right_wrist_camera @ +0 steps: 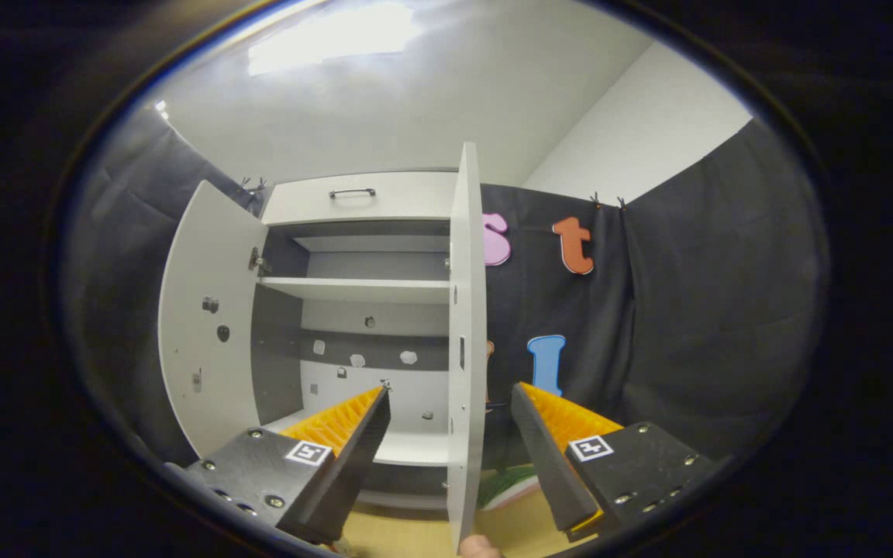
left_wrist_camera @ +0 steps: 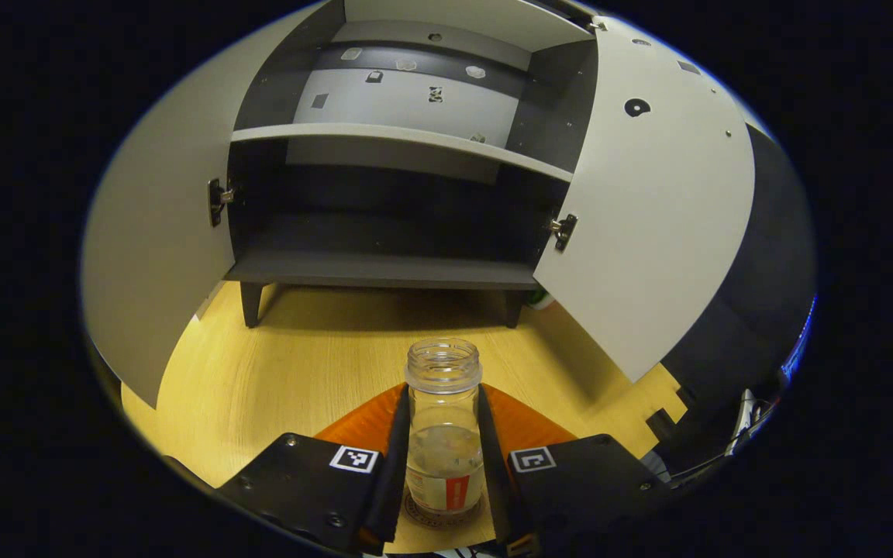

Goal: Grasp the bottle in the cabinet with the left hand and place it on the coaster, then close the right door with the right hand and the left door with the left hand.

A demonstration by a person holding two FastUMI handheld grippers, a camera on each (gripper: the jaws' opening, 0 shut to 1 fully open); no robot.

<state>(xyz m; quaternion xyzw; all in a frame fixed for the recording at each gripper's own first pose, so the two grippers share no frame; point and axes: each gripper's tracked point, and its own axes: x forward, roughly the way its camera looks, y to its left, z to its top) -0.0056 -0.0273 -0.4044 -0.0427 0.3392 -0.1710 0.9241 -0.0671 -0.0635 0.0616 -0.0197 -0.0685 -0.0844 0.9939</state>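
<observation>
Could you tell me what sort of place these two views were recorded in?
Most likely a staged recording booth rather than a real home. A small cabinet with both doors open stands on a wooden table, black cloth hangs behind as the wall, and the left gripper holds a bottle.

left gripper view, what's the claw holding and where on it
The left claw grips the clear bottle by the sides of its body, below the open neck. The bottle's base meets the coaster.
</observation>
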